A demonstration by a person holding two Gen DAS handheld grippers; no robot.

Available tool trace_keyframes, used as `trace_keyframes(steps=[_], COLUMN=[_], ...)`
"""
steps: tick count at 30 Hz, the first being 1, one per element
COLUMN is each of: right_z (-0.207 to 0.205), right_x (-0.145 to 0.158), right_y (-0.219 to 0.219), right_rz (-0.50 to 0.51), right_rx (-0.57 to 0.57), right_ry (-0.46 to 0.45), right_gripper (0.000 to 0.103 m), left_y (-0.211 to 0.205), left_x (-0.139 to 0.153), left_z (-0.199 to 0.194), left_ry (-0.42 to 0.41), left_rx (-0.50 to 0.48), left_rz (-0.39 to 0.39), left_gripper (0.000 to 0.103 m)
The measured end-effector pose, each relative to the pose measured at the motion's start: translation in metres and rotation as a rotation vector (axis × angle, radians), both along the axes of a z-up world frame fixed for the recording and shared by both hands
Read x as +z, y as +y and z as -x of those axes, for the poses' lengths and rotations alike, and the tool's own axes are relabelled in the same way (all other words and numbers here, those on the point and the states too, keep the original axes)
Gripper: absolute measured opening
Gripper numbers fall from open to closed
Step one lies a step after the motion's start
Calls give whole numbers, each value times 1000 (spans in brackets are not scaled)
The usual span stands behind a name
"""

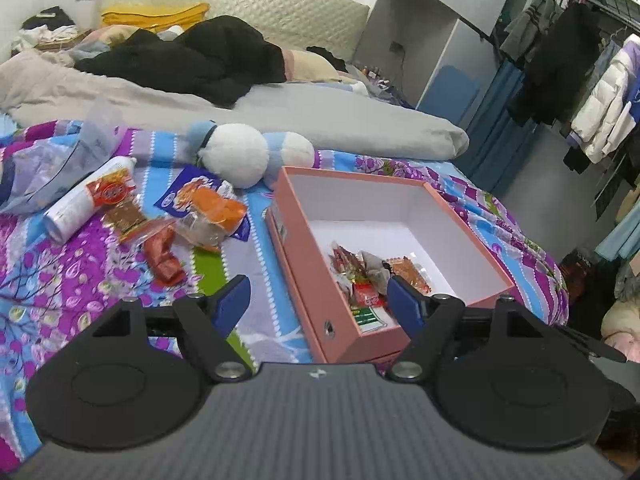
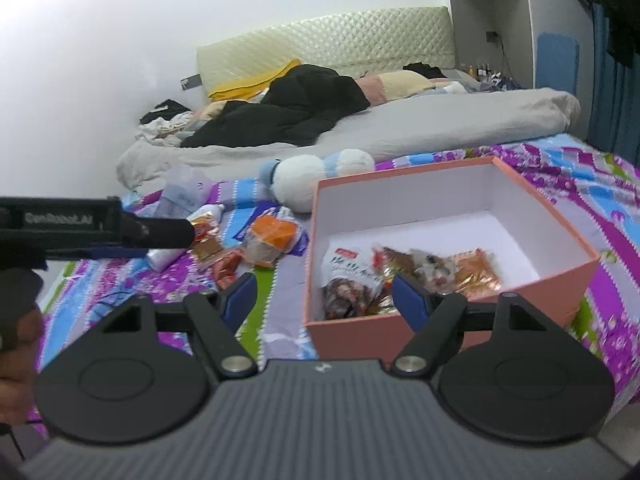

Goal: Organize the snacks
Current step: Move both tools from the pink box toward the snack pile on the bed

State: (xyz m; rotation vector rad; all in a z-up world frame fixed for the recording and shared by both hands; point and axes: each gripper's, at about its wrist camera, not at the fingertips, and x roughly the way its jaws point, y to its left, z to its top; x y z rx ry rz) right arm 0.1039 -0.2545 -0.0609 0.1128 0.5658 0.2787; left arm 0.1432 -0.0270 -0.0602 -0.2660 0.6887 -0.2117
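**Snacks half sorted, both jaws spread and empty**

Far left in right wrist view: left gripper's black body, printed "GenRobot_AI", lettering blurred. On the floral bedspread (image 1: pixel 60 280), left to right: crumpled clear bag (image 1: pixel 60 168); white tube bottle (image 1: pixel 86 200) lying on its side, red-orange label, text too small to read; flat orange-brown snack pack (image 1: pixel 126 218) just beside it; red sausage pack (image 1: pixel 164 256) below that; blue-and-orange snack bag (image 1: pixel 208 208), logo unreadable. White-and-blue plush toy (image 1: pixel 244 152) behind the pile, touching the box's far left corner. Right of pile: open pink box (image 1: pixel 304 280), white inside, small sticker on the near left wall, print illegible. Inside the box, near end: white snack bag (image 2: pixel 348 276) with bold black Chinese characters and a red tag, not legible; then small red and orange packets (image 2: pixel 472 270) bunched beside it. Far half of box floor bare.

Left gripper (image 1: pixel 318 298): jaws spread wide, holding nothing, hovering over the box's near left wall. Right gripper (image 2: pixel 324 292): jaws spread wide, holding nothing, right fingertip (image 2: pixel 408 298) over the box's near edge, contact unclear.
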Motion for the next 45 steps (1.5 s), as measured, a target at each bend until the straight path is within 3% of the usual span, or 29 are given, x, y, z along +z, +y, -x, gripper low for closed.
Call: trace_keyframes(steps=[14,21,33,38,45], right_z=[48,59,35,16,-16], right_x=[-6,-16,-22,-26,-40], right_y=[26,42,65,78,98], right_rz=[-6,-1,16,26,23], right_rx=[41,101,125,132,163], right_ry=[-2,24,9,-12,-48], right_gripper=[76,76,76,76,75], left_y=[16,30,59,75,105], left_x=[2,-10,-32,-44,-81], left_z=[64,72,47,27,-15], left_ry=[-38,-5,43,43,59], left_rx=[49,79,152,178,243], left_rz=[-49,-44,-30,-27,-24], left_gripper=[79,79,80,86,88])
